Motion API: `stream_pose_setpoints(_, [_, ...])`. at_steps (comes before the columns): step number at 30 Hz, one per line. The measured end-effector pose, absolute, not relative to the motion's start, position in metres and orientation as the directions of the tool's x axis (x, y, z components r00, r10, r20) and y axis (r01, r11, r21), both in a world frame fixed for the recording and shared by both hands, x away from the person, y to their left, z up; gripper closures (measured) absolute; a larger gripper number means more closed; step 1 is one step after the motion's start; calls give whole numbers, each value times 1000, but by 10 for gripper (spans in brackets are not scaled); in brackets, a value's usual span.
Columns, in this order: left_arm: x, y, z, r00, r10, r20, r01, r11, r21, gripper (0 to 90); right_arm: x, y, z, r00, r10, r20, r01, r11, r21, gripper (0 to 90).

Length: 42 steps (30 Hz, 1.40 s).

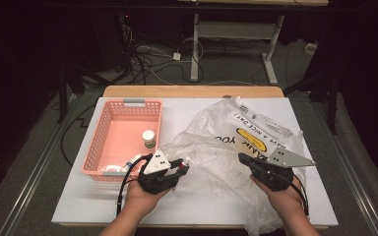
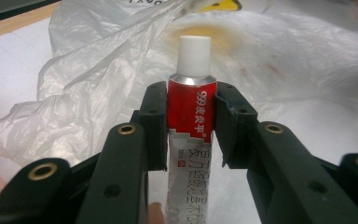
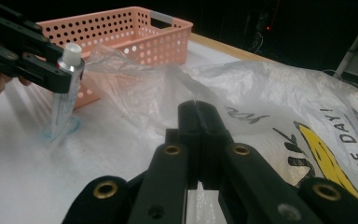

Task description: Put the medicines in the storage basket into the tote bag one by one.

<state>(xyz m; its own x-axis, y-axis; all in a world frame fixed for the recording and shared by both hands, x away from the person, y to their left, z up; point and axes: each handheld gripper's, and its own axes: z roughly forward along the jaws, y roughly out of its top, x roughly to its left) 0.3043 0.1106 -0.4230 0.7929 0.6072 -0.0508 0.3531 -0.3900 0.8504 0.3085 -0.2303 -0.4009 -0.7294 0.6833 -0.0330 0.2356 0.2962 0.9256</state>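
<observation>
Gripping tube (image 2: pixel 189 100) in left tool (image 2: pixel 189 114), cap aimed at bag (image 1: pixel 256 147) mouth, just right of basket (image 1: pixel 109 129). Pinching bag film with right tool (image 3: pixel 199 122), jaws fully closed. Tube out of basket; bagging pending. Bottle (image 1: pixel 149 138) remaining in basket.

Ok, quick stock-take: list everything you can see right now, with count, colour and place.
tube: one, red and white with white cap, clamped in the left gripper
bag: one, clear plastic with yellow print, spread on the table's right half
basket: one, pink, on the table's left
bottle: one, small, white cap, standing in the basket
table: one, white top
left gripper: black, shut on the tube
right gripper: black, shut, pinching the bag
</observation>
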Motion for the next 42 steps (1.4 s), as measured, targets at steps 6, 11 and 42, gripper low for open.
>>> stream_pose_setpoints(6, [304, 107, -421, 798, 601, -44, 340, -389, 856, 659, 304, -225, -393, -740, 671, -43, 212, 294, 932, 900])
stream_pose_setpoints(11, [302, 102, -414, 799, 600, -42, 328, -377, 866, 659, 307, -218, -390, -747, 664, -46, 202, 291, 935, 900])
stream_pose_setpoints(42, [326, 26, -413, 839, 543, -32, 294, -402, 867, 659, 329, -222, -378, -732, 681, -2, 186, 204, 961, 900])
